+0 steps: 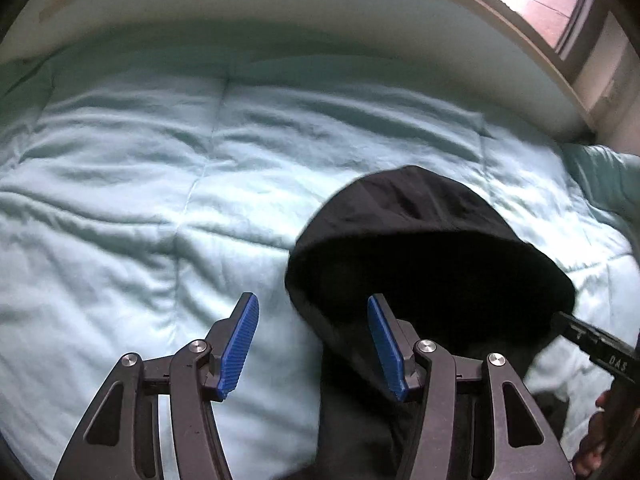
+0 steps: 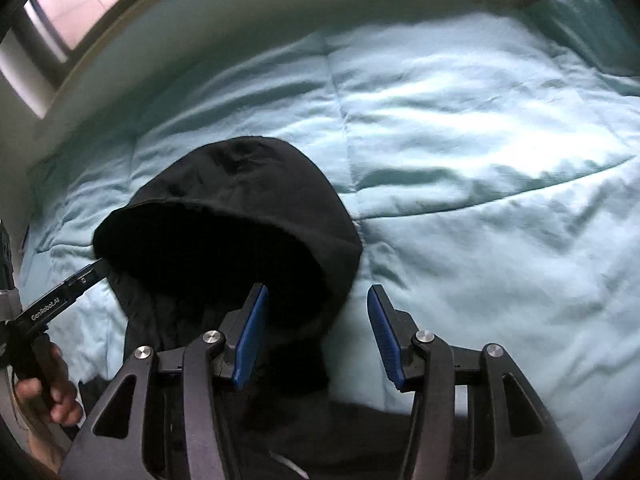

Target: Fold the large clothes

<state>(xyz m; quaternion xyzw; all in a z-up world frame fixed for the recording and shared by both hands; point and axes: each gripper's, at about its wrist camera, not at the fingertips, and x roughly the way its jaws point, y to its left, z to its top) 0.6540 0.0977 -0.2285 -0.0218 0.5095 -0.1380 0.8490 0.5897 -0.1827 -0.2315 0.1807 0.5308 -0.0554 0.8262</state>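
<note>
Black tongs with ribbed blue pads, silver screws, "GenRobot.AI" lettering.

The left tool, fingers spread apart, hovers over the black hoodie's hood on the teal comforter.

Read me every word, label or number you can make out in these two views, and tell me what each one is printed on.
"GenRobot.AI": white lettering on the black body of the left gripper, seen in the right wrist view.
"DAS": white letters, possibly cut off, on the black body of the right gripper, seen in the left wrist view.
No text shows on the black hooded garment or light teal quilted comforter.
</note>
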